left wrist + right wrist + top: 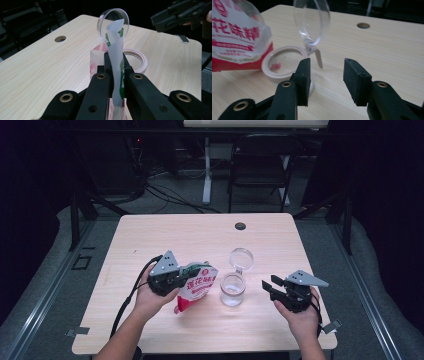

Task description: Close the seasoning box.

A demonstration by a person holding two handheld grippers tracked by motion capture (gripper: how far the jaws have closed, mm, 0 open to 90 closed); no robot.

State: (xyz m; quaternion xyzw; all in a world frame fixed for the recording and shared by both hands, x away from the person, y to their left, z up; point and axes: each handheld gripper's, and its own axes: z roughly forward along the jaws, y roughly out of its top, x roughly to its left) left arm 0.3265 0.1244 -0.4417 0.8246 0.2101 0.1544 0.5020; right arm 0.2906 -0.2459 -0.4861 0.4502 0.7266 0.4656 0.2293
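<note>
Wooden table [165, 232] underneath. Red-white pouch [198, 288] pinched in left gripper [186, 272], held above table, just left of clear jar [233, 290], lid [241, 258] flipped up. Right gripper [267, 286] jaws parted, nothing between, right of jar.

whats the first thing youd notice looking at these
The red and white pouch stands out, pinched in the left gripper left of the table's middle. Just right of it stands a clear jar with its hinged lid flipped up. The right gripper waits open and empty beyond the jar, on the wooden table.
</note>
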